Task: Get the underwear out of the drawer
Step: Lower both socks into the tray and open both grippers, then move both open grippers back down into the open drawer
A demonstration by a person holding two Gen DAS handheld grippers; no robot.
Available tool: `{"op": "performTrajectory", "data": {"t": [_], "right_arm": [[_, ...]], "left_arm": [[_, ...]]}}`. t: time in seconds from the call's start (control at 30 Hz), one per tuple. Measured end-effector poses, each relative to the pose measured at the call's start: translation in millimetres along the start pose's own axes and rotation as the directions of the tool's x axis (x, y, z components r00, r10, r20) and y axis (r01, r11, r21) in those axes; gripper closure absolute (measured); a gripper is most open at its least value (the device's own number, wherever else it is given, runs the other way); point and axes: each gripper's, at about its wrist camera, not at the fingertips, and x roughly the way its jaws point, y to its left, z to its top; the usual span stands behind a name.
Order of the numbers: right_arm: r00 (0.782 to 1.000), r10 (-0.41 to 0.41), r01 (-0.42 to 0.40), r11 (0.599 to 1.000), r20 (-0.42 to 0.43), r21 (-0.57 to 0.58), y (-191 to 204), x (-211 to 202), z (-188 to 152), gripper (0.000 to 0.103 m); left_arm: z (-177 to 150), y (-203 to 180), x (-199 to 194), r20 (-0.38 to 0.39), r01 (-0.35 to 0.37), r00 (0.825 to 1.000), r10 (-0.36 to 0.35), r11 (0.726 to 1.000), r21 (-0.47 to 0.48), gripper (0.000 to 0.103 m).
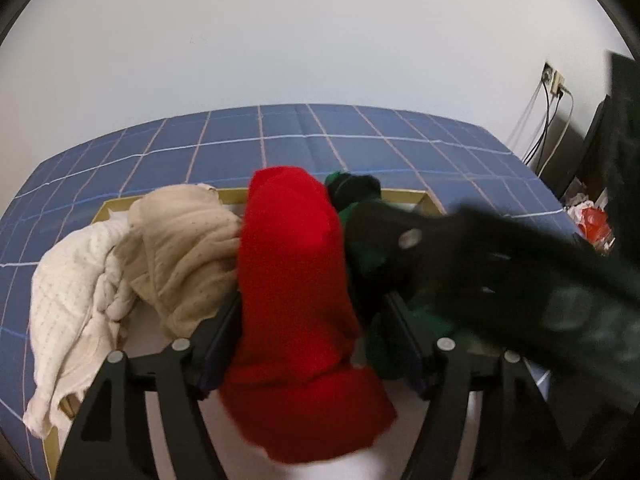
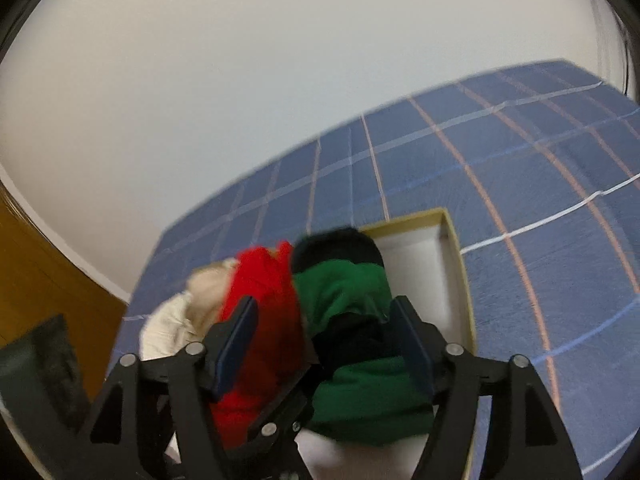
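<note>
A shallow white drawer box with a tan rim (image 1: 400, 196) (image 2: 452, 240) sits on a blue checked cloth. It holds a cream garment (image 1: 80, 300), a beige one (image 1: 184, 248), a red one (image 1: 292, 280) (image 2: 260, 304) and a green-and-black one (image 1: 356, 196) (image 2: 352, 296). My left gripper (image 1: 316, 340) is open, with its fingers around the red underwear. My right gripper (image 2: 328, 344) is open, with its fingers around the red and green-and-black pieces; its body crosses the left wrist view (image 1: 500, 264), blurred.
The blue checked cloth (image 1: 280, 140) (image 2: 540, 220) spreads behind and beside the drawer. A white wall stands behind. Wall sockets with cables (image 1: 552, 92) and clutter (image 1: 592, 216) are at the far right. A brown wooden surface (image 2: 40, 280) is at the left.
</note>
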Motion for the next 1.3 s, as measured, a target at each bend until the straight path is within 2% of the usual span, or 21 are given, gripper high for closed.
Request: {"op": "performTrajectory", "data": {"t": [0.03,0.13,0.17,0.23,0.37,0.7,1.3], "right_arm": [[0.999,0.014,-0.014,1.000,0.029,-0.004,2,-10,-1,0.032],[0.998,0.017,-0.016,1.000,0.066,-0.019,8,-28,-4,0.032],[0.997,0.010,-0.008,1.000,0.073,-0.025,10,-34,-7,0.032],[0.996,0.007,-0.004,0.999,0.084,-0.033,12,-41,-11,0.032],[0.995,-0.004,0.009,0.999,0.099,-0.046,14,-51,-23,0.032],[0.994,0.000,0.007,0.998,0.110,-0.059,14,-75,-54,0.032],[0.991,0.005,0.005,0.997,0.132,-0.081,12,-125,-109,0.032]], "left_arm": [[-1,0,-6,0.014,-0.007,1.000,0.007,1.000,-0.005,0.027],[-3,-2,-24,0.071,-0.036,0.997,0.036,0.999,0.000,0.004],[-5,-4,-33,0.104,-0.056,0.993,0.056,0.998,0.004,0.003],[-10,-7,-45,0.151,-0.097,0.984,0.094,0.995,0.018,0.003],[-22,-12,-64,0.197,-0.150,0.970,0.140,0.988,0.037,0.003],[-54,-12,-97,0.256,-0.196,0.950,0.180,0.980,0.036,0.003],[-107,-18,-132,0.260,-0.174,0.953,0.155,0.984,0.050,0.003]]}}
